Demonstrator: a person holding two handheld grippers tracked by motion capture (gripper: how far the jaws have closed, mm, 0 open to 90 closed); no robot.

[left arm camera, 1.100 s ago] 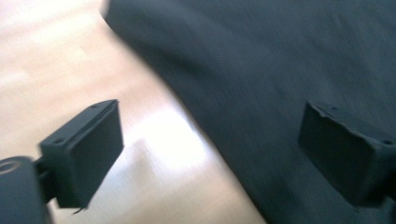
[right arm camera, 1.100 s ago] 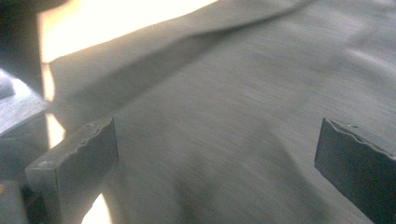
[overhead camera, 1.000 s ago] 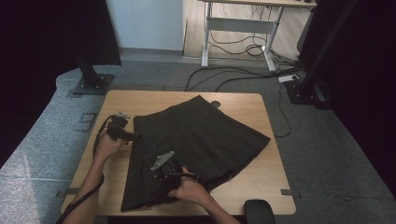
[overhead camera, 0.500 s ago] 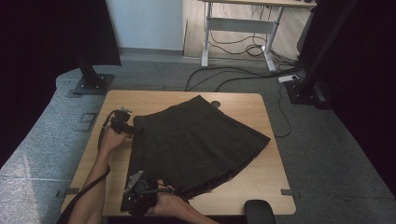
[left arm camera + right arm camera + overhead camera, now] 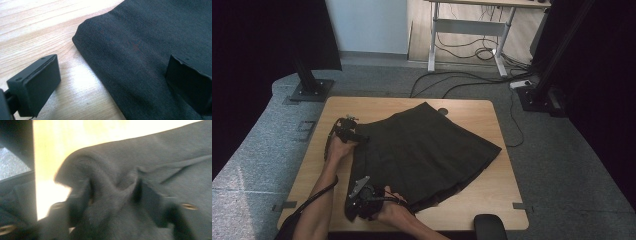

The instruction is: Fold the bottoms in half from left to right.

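A black skirt (image 5: 427,150) lies spread on the wooden table (image 5: 492,195). My left gripper (image 5: 359,136) is at the skirt's far left corner, open. In the left gripper view (image 5: 112,62) one jaw hovers over bare wood and the other over the cloth (image 5: 150,37), with the folded edge between them. My right gripper (image 5: 354,207) is at the skirt's near left corner by the table's front edge. Its jaws have just been closing. In the right gripper view (image 5: 112,200) a bunched fold of the fabric (image 5: 162,157) is pinched between them.
A round hole (image 5: 442,111) sits in the tabletop beyond the skirt. A dark chair back (image 5: 489,227) pokes up at the front edge. Black stands (image 5: 309,87) and a desk frame with cables (image 5: 467,45) rise from the grey floor behind the table.
My right gripper has moved from the middle of the skirt to its near left corner and closed on the cloth. The left gripper has edged onto the far left corner.
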